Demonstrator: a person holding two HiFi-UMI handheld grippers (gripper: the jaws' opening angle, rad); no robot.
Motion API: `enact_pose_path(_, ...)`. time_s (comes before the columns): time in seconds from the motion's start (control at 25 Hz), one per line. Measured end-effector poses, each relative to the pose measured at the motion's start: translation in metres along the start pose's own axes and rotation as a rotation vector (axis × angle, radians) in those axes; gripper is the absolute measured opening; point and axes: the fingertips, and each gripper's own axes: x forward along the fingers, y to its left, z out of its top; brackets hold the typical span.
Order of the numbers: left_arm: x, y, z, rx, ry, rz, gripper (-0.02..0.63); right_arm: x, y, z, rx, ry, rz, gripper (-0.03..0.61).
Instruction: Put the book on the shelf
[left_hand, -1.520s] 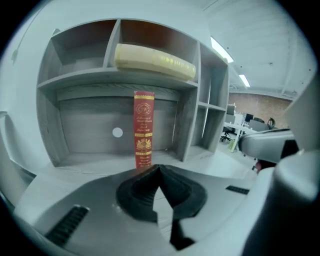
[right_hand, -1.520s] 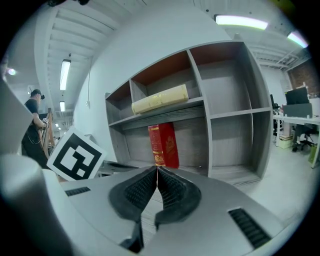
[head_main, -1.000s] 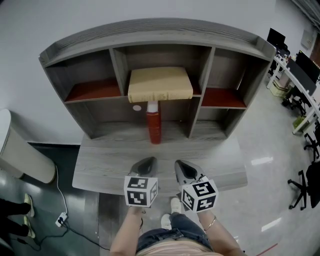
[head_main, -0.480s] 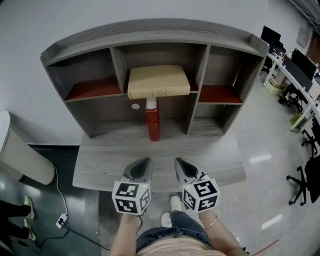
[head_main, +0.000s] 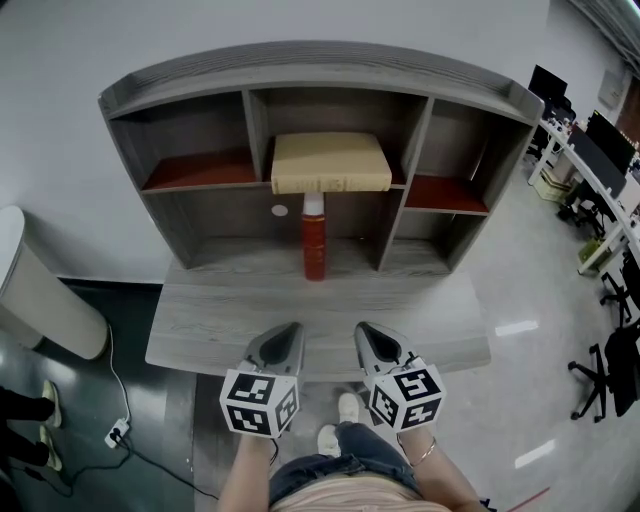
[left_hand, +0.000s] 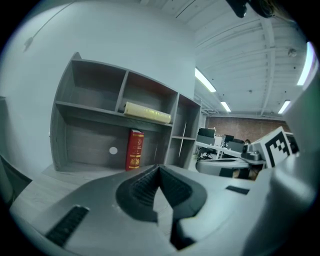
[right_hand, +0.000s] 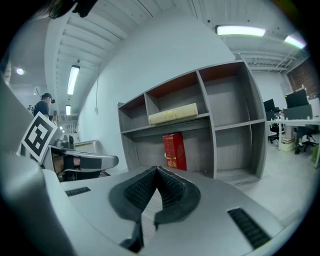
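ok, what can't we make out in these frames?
- Print on the red book and the yellow book: too small in every view.
- White disc on the shelf back panel: too small to identify, head view.
- Person at the left, right gripper view: distant, too small.

**Colour key.**
- Shelf (head_main: 320, 62): grey wood grain. The boards (head_main: 200, 170) in its left and right upper compartments are reddish-brown.
- Flat book (head_main: 330, 162): pale yellow.
- Upright book (head_main: 314, 245): red, with gold print on the spine.
- Round spot (head_main: 279, 210) on the shelf's back panel: white.
- Desk (head_main: 220, 320): grey wood grain, matching the shelf.
- Left tool (head_main: 283, 338) and right tool (head_main: 372, 338): light grey shells with black ribbed pads (left_hand: 142, 187).
- Cubes (head_main: 259, 402) on the two tools: black-and-white square markers.
- Wall (head_main: 60, 150): plain white.
- Floor (head_main: 530, 290): glossy pale grey at the right, dark green-grey at the left.
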Motion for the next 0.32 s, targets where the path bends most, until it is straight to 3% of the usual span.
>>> enact_pose_path(0.32, -0.0071, -0.0028, -0.0053, -0.008, 0.001, 0.009, 0.012, -0.0085, 0.0047, 0.0011, -0.009, -0.008, 0.008, 0.009)
